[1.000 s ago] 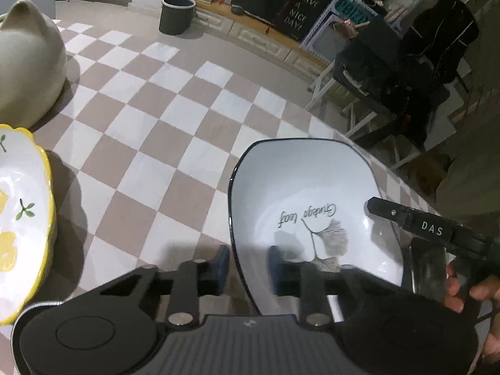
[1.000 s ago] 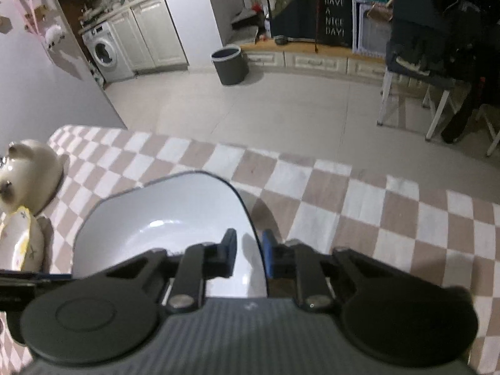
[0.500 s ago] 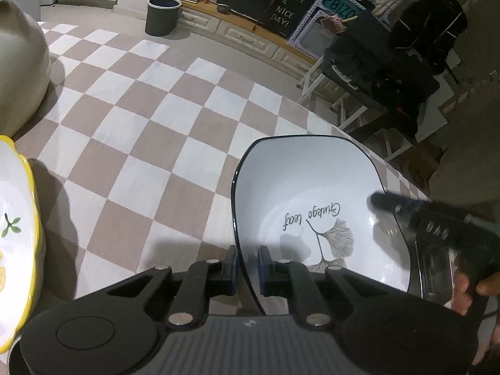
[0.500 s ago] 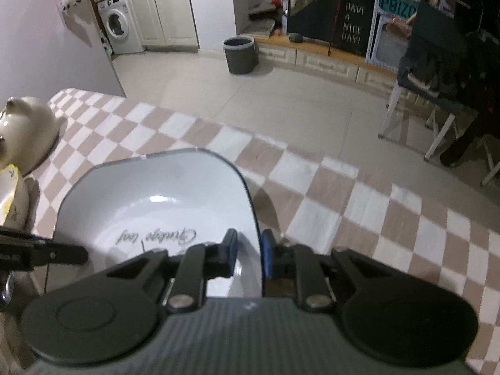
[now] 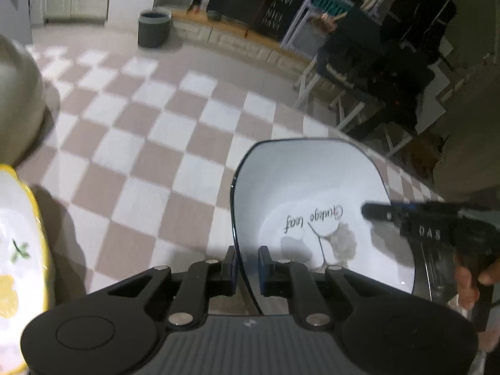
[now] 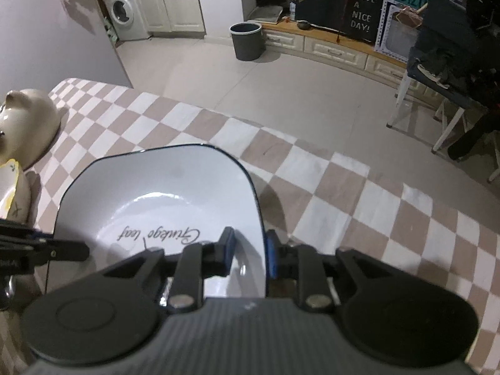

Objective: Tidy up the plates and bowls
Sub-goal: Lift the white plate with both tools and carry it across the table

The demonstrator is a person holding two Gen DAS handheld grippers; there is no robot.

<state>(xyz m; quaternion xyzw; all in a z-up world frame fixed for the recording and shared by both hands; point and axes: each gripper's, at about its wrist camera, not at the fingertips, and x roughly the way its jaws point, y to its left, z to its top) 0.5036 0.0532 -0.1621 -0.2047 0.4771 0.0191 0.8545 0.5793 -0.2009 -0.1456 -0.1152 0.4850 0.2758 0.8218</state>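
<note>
A white square bowl with a dark rim and "Ginkgo leaf" lettering (image 5: 312, 187) (image 6: 162, 193) is held over the checkered tablecloth. My left gripper (image 5: 247, 264) is shut on its left rim. My right gripper (image 6: 247, 254) straddles its right rim, jaws parted a little wider than before. The right gripper also shows in the left wrist view (image 5: 431, 228), and the left gripper shows in the right wrist view (image 6: 47, 250). A yellow-rimmed lemon-print bowl (image 5: 15, 250) (image 6: 9, 187) sits at the left.
A cream cat-shaped jar (image 5: 15, 109) (image 6: 28, 122) stands at the far left of the table (image 5: 150, 143). Beyond the table edge are a grey bin (image 6: 247, 40), low cabinets and a dark chair (image 5: 375, 72).
The left gripper closed onto the bowl's left rim. The right gripper's jaws widened slightly on the right rim. The bowl rose and tipped so its inside lettering shows to the right camera.
</note>
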